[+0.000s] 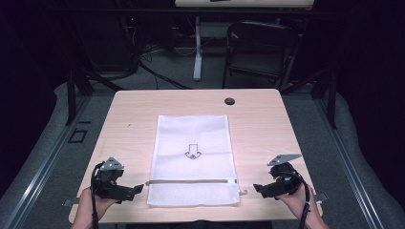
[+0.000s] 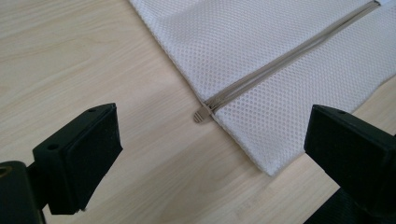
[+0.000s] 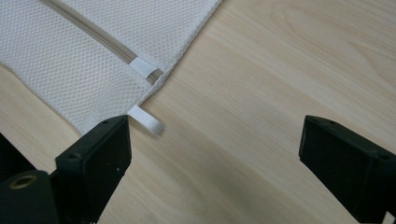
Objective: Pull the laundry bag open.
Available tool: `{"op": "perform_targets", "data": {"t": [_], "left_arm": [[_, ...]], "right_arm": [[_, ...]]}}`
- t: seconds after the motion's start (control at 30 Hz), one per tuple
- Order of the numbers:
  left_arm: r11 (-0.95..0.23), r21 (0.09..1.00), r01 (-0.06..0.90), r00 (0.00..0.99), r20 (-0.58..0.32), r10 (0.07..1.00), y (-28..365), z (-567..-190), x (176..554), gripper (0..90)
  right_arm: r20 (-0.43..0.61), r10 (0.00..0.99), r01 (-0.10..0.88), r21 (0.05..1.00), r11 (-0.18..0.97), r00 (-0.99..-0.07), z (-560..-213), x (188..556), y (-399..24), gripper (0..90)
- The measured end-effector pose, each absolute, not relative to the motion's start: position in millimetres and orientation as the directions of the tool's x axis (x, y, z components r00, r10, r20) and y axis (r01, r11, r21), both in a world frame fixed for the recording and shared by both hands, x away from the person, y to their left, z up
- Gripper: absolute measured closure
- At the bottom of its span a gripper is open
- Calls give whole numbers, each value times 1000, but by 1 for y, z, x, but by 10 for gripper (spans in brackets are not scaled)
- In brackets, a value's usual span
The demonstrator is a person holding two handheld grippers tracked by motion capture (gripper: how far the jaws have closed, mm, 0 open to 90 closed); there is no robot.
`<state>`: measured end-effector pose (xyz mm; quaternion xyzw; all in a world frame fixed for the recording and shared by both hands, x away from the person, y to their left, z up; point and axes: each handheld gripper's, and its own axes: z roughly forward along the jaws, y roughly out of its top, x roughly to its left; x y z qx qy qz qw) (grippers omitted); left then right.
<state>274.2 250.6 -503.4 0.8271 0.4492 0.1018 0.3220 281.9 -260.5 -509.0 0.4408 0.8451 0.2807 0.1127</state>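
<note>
Holding both grippers low at the near edge of the table (image 1: 267,105), I have the left gripper (image 1: 136,189) just off the bag's near-left corner and the right gripper (image 1: 258,188) just off its near-right corner, each with its jaws spread wide and nothing between them. Between the two lies the white mesh laundry bag (image 1: 191,138), flat, long axis running away from me, near edge close to the table's front. The grey zipper (image 1: 188,181) crosses it side to side a little way in from that near edge and looks fully closed. From the left gripper view the zipper pull (image 2: 201,115) pokes out past the bag's left edge and rests on bare wood, ahead of the open jaws and not touched. From the right gripper view a small white tab (image 3: 145,120) juts from the bag's side seam onto the wood, close to one jaw, with a second white tab (image 3: 144,67) at the zipper's end. Farther up the bag an arrow mark (image 1: 193,151) is printed mid-panel; beyond it a dark round grommet (image 1: 229,101) sits near the table's far edge, then a chair (image 1: 260,47) on the floor. Risks as I judge them: the pull is small and lies flat, so a closing jaw may skid it or pinch mesh instead; with no hold on the far tab, dragging the pull could bunch the whole bag sideways.
</note>
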Motion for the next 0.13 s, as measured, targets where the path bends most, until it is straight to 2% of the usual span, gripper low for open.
{"op": "perform_targets", "data": {"t": [0.13], "left_arm": [[-384,621,683,580,-143,802,253,-507,277,39]], "right_arm": [[32,805,669,577,469,-592,-510,284,-260,85]]}}
